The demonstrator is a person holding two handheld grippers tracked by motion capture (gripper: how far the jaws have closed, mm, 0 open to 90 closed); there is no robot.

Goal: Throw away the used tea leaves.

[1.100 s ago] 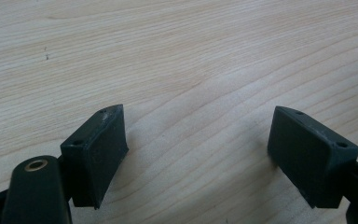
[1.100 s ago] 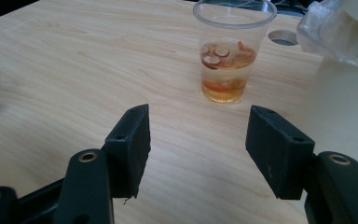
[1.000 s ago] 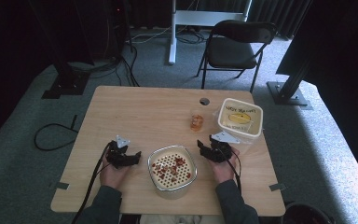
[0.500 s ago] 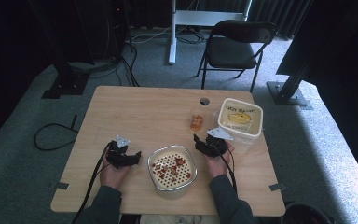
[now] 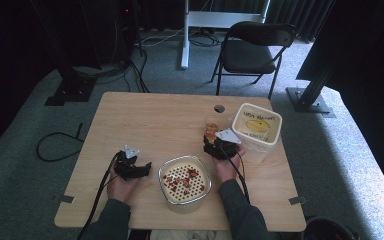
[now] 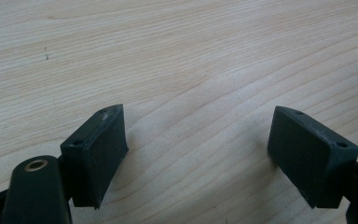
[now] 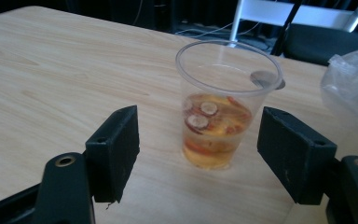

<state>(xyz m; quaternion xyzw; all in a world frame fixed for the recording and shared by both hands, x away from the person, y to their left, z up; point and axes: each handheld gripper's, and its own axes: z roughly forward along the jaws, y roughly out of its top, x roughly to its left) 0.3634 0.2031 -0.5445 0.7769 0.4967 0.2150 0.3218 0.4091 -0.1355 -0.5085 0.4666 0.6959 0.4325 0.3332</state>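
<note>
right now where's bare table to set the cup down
The far left of the table, from the left gripper to the far edge, is bare. So is the near right corner beside the strainer bowl. It is crowded far right: cup, right gripper and tub sit close together.

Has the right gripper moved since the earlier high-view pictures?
Yes. The right gripper has shifted left, away from the white tub and toward the plastic cup. Its jaws have just been opening, with nothing between them yet.

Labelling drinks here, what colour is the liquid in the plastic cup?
Amber-orange liquid in the plastic cup, clearest in the right gripper view.
</note>
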